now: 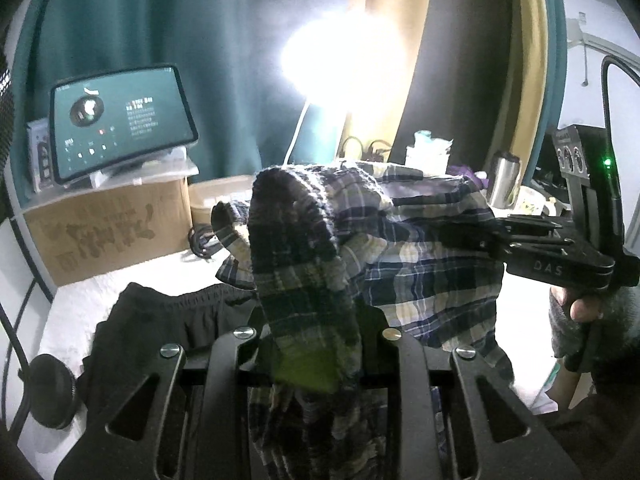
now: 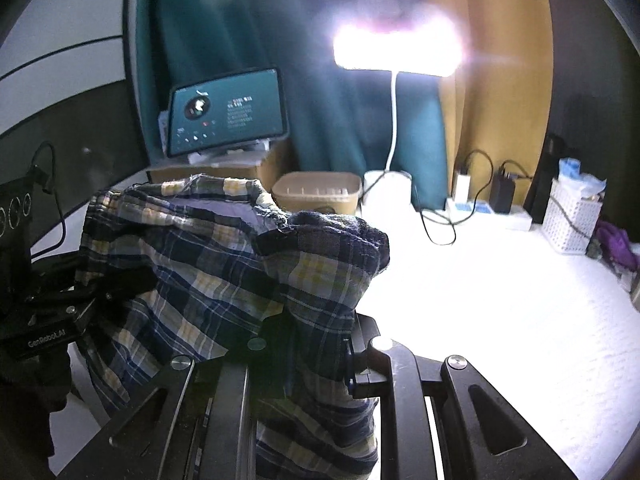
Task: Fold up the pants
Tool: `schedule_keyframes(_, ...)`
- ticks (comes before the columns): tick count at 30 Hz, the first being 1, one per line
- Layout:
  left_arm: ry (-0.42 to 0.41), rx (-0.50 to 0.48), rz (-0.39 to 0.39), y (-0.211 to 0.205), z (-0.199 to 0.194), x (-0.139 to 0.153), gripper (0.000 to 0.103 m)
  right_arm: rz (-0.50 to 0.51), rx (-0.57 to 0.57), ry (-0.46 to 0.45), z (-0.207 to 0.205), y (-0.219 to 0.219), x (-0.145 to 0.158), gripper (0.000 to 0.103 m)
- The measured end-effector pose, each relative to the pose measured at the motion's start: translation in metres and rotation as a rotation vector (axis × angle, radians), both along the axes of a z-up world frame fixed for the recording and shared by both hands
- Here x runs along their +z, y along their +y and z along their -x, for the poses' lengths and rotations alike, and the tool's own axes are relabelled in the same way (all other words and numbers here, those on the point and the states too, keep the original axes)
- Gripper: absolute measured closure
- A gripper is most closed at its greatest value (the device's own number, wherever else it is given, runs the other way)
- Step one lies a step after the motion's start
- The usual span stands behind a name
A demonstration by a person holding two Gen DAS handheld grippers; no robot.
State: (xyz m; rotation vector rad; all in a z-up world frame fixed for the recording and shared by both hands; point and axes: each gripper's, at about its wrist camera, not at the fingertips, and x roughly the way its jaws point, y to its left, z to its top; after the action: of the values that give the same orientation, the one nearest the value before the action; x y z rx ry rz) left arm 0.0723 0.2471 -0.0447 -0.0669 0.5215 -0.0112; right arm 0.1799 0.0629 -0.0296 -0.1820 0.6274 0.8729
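Now we hold the plaid pants (image 1: pixel 420 248) up in the air, above the white worktop (image 2: pixel 500 320). Our left hand-held gripper (image 1: pixel 316 344) is pinched tight on a bunch of the cloth at the bottom middle of its picture. Our right hand-held gripper (image 2: pixel 308 340) is pinched tight on another bunch, also at the bottom middle of its own picture. From the left camera we see the right one come in from the right side of the frame, with its fingers biting the cloth there.

The pants hang between the two grips. The cloth runs sideways from one to the other, and the rest droops down below. Both grips touch the pants, so neither one is nearer.

We think the fold is only starting, because the cloth looks bunched and not flat. Next we likely need to pull the two grips apart to stretch it, then lay it down. A black garment (image 1: pixel 168 320) lies on the worktop at the lower left of the left picture, so we should keep away from it.
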Motion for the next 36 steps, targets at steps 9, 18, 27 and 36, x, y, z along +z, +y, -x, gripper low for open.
schedule_keyframes(9, 0.061, 0.012, 0.025, 0.010, -0.027, -0.019, 0.078, 0.030, 0.004, 0.068, -0.033, 0.018, -0.027, 0.085)
schedule_keyframes(18, 0.159, 0.056, 0.037, 0.026, -0.055, -0.040, 0.078, 0.049, 0.016, 0.147, -0.061, 0.035, -0.054, 0.085)
schedule_keyframes(27, 0.230, 0.091, 0.058, 0.037, -0.076, -0.058, 0.074, 0.061, 0.026, 0.224, -0.089, 0.045, -0.078, 0.085)
schedule_keyframes(36, 0.271, 0.112, 0.082, 0.046, -0.086, -0.071, 0.067, 0.072, 0.012, 0.295, -0.107, 0.048, -0.099, 0.085)
